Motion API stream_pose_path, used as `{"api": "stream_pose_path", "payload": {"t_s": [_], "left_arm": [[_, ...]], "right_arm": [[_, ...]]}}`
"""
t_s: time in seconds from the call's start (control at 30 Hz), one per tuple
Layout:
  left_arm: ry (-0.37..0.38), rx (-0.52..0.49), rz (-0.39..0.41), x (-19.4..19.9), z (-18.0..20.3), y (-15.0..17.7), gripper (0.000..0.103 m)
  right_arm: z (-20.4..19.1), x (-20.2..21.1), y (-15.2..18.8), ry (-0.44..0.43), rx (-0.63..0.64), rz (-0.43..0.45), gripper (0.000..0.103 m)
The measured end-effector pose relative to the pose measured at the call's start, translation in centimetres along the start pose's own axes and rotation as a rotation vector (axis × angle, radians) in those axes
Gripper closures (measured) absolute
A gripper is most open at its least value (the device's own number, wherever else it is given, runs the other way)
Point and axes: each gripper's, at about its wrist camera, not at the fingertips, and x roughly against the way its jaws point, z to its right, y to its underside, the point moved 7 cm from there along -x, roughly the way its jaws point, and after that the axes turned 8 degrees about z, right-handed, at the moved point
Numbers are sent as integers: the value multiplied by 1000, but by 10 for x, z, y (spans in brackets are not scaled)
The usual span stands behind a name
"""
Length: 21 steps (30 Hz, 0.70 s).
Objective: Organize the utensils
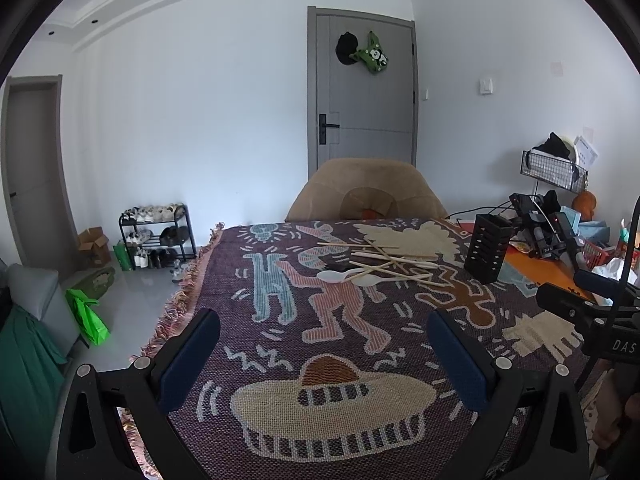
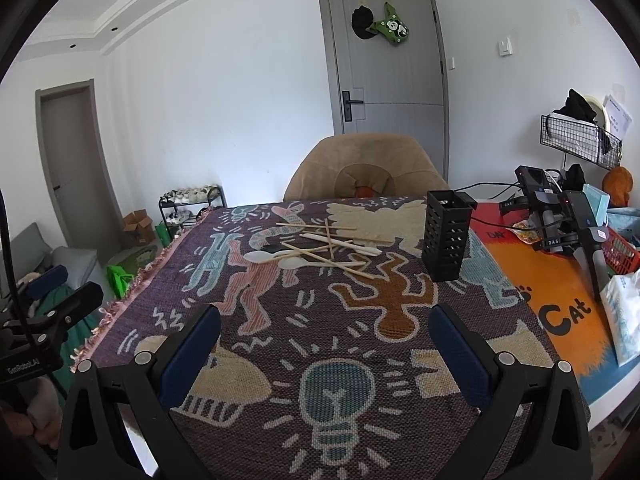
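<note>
Right wrist alone shows orange mat [image 2: 560, 276] (lettered).

Chopsticks [image 1: 384, 260] and spoons [image 1: 334, 276] beside black holder [image 1: 488, 252]

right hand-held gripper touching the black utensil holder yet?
Apart. The right wrist view shows the right hand-held gripper open over bare blanket, with the black utensil holder standing well beyond its fingertips.

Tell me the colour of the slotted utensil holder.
Black; the tall slotted utensil holder shows best in the right wrist view.
</note>
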Motion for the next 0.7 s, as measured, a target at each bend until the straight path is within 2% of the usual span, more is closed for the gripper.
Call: {"api": "stream_pose_path", "payload": {"t_s": [0.7], "left_arm": [[6,14,-4,-1,-2,3,0]], "right_arm": [[1,1,0,-2,-2,2,0]]}}
